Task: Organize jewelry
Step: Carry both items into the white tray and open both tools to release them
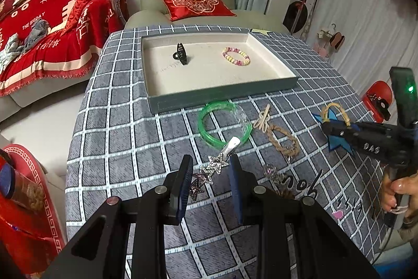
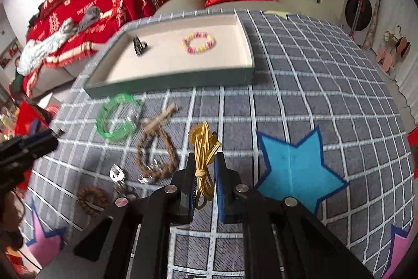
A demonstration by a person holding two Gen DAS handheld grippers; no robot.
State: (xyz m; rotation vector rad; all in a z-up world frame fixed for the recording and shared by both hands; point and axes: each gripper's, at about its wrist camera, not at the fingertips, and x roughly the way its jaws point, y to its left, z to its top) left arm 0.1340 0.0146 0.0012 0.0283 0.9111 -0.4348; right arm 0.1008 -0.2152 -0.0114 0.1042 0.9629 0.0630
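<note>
Living-room setting: green armchair with a red cushion behind, red throw on the sofa at left, and a table (image 1: 109, 122) under a grey checked cloth carrying the work. Your tray (image 1: 222, 96), teal outside and cream inside, sits at the far middle of the table and already contains a black hair claw (image 1: 180, 54) and a pink-and-yellow bead bracelet (image 1: 236, 56), well apart from each other. Your left gripper (image 1: 210, 174) has its fingers moderately spread around a rhinestone star hair clip (image 1: 213, 165); the clip's silver end points toward the tray, and you cannot tell from the left wrist view whether either pad touches it yet or whether it lies on the cloth. Judge it light, stiff and bumpy, with stones that could snag or shed: close across the star section rather than on the smooth, slippery silver tip. Your right gripper (image 2: 205, 174) has its fingers drawn narrow, pinching a yellow elastic hair tie (image 2: 202, 161) near its knot; the loops stick forward past the fingertips. Judge it very light, soft and springy, so it will flop and may squirm out if the squeeze relaxes; the knot is the safest hold. Unsorted near the tray's front wall: a green bangle (image 1: 222, 122), rigid and probably slick, best taken across its band; just right of it a braided rope bracelet (image 1: 283, 140), limp and grippy. Right wrist view is motion-blurred, so the small pieces at lower left stay unidentified.
</note>
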